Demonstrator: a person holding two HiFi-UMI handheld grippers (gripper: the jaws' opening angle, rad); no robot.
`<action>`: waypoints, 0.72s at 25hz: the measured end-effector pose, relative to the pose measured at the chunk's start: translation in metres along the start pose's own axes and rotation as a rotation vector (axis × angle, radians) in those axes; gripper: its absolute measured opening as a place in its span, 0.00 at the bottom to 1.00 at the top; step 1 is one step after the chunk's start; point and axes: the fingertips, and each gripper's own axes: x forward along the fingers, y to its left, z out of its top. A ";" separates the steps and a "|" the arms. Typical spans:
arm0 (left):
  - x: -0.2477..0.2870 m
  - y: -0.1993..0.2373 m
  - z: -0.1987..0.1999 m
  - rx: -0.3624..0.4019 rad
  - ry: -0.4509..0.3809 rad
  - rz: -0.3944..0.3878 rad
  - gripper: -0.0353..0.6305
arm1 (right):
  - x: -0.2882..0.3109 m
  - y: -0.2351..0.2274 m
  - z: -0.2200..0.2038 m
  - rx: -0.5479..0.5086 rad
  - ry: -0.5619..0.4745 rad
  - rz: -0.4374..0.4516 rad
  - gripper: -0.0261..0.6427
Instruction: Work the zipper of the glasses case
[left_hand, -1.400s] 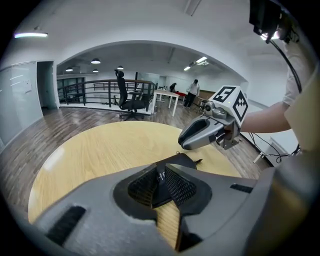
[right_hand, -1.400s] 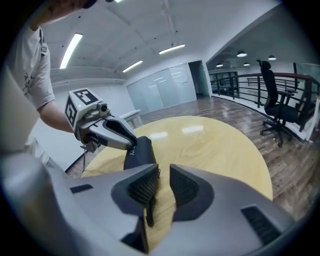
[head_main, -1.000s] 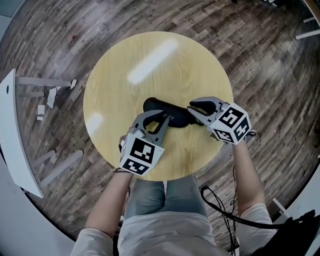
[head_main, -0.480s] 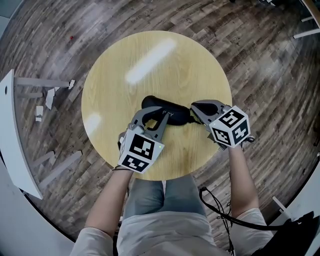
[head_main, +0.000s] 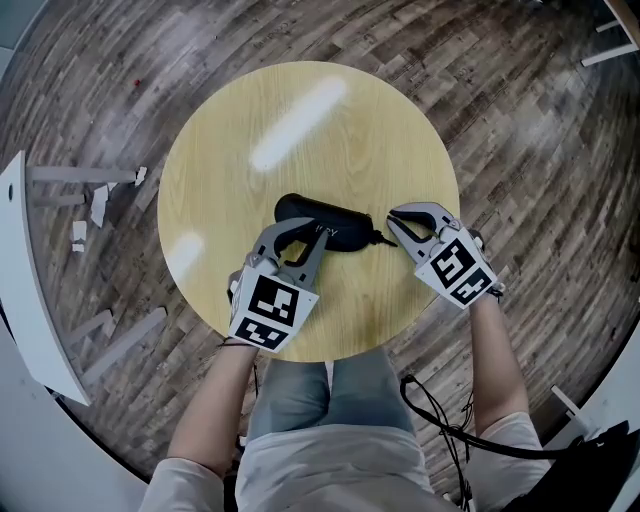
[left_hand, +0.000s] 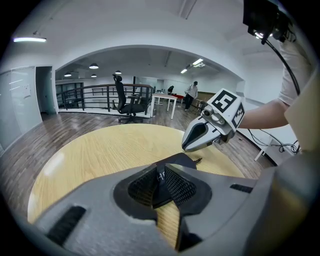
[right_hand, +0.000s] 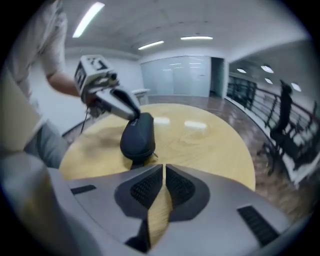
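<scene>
A black glasses case (head_main: 322, 220) lies on the round wooden table (head_main: 300, 120), a little toward me from its middle. My left gripper (head_main: 303, 238) is shut on the case's near edge; its pads pinch the black shell (left_hand: 177, 161). My right gripper (head_main: 391, 218) is shut on nothing, a short way off the case's right end. The small zipper pull (head_main: 381, 240) sticks out of that end, apart from the right gripper. From the right gripper view the case (right_hand: 137, 135) lies straight ahead, with the left gripper (right_hand: 132, 114) on its far side.
A white board (head_main: 25, 280) and some scraps (head_main: 95, 200) lie on the wood floor to the left. A black cable (head_main: 440, 410) trails by my right arm. An office chair (left_hand: 125, 102) and a person (left_hand: 191, 92) stand far off behind a railing.
My right gripper has drawn back to the right, off the case's end. The left gripper and the case have shifted slightly left.
</scene>
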 end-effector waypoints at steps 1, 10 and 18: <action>0.000 0.000 0.000 0.002 0.001 0.000 0.13 | 0.002 0.002 0.001 -0.134 0.031 0.002 0.04; 0.003 -0.001 0.006 0.008 0.018 -0.012 0.13 | 0.026 0.017 0.005 -0.594 0.182 0.228 0.17; 0.004 -0.001 0.003 -0.021 0.030 0.004 0.13 | 0.032 0.027 0.002 -0.675 0.218 0.328 0.05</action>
